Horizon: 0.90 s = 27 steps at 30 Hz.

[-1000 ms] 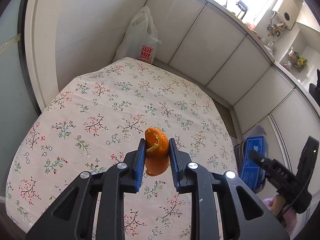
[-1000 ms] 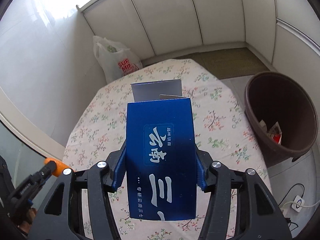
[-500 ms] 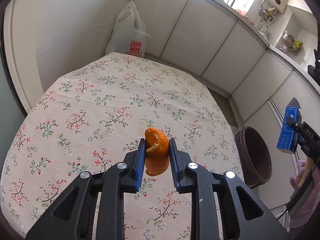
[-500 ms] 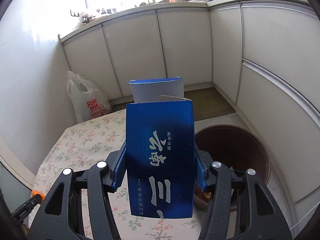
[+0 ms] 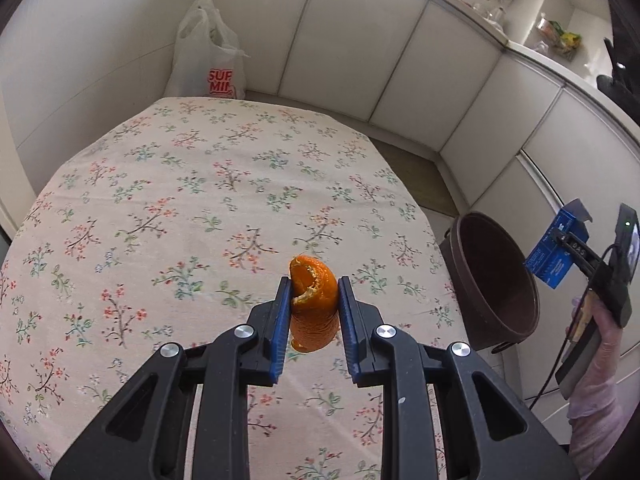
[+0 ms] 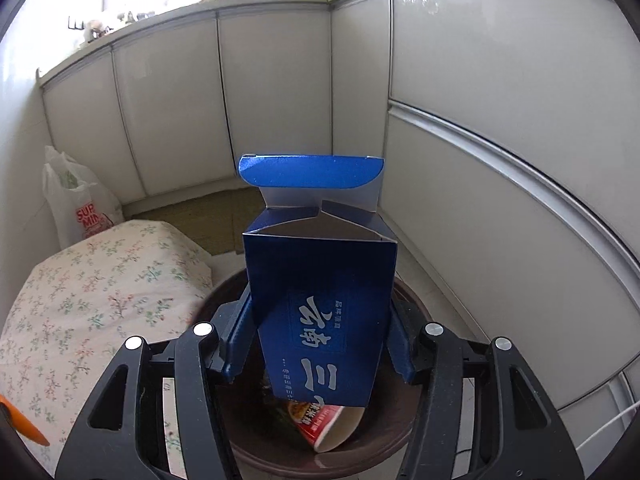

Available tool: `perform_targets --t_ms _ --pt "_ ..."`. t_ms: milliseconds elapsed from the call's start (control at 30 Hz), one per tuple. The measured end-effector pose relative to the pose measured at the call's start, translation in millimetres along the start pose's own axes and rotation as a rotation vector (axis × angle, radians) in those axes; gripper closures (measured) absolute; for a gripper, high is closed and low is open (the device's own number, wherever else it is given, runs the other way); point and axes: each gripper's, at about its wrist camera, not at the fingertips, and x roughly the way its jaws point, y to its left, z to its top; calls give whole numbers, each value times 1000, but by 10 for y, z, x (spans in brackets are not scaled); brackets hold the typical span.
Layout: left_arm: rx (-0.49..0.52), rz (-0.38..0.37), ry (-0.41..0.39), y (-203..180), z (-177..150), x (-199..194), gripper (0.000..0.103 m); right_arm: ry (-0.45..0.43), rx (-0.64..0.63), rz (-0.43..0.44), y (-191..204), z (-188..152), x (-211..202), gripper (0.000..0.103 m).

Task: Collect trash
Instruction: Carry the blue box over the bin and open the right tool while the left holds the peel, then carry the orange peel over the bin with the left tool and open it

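My left gripper [image 5: 311, 294] is shut on a curled piece of orange peel [image 5: 313, 302] and holds it above the flowered tablecloth [image 5: 180, 200]. My right gripper [image 6: 318, 322] is shut on a blue carton [image 6: 320, 312] with white characters, its top flap open, held upright above the brown trash bin [image 6: 320, 456]. The bin holds a red and white cup [image 6: 332, 424]. In the left wrist view the bin [image 5: 492, 280] stands on the floor off the table's right edge, with the carton [image 5: 556, 252] over its far side.
A white plastic bag [image 5: 208, 56] with red letters stands on the floor behind the table; it also shows in the right wrist view [image 6: 80, 204]. White cabinet doors [image 5: 340, 40] wrap around the back and right. A white cable [image 6: 600, 436] lies at the lower right.
My right gripper carried the blue carton from over the table to above the bin. My left gripper, still holding the peel, has swung toward the right, bringing the bin into its view.
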Motion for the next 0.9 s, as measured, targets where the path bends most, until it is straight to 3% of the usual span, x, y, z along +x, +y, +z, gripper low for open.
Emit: perform_targets --t_ms 67,133,167,333,500,800,900 --pt "31 -18 3 -227 32 66 80 34 12 -10 -97 14 100 47" --pt "52 -46 4 -460 92 133 80 29 28 -13 -165 29 93 15" --pt "61 -62 3 -585 130 168 80 15 41 -16 -210 41 70 12" --pt "148 -152 -26 -1344 310 261 80 -23 121 -32 -539 67 -75 7" --pt "236 -224 -65 -2053 448 300 79 -1 203 -64 -930 50 -133 7" --pt "304 -259 -65 -2847 630 605 76 26 304 -81 -1389 -67 -277 7" --pt "322 -249 -59 -2967 628 638 60 13 301 -81 -1375 -78 -333 7"
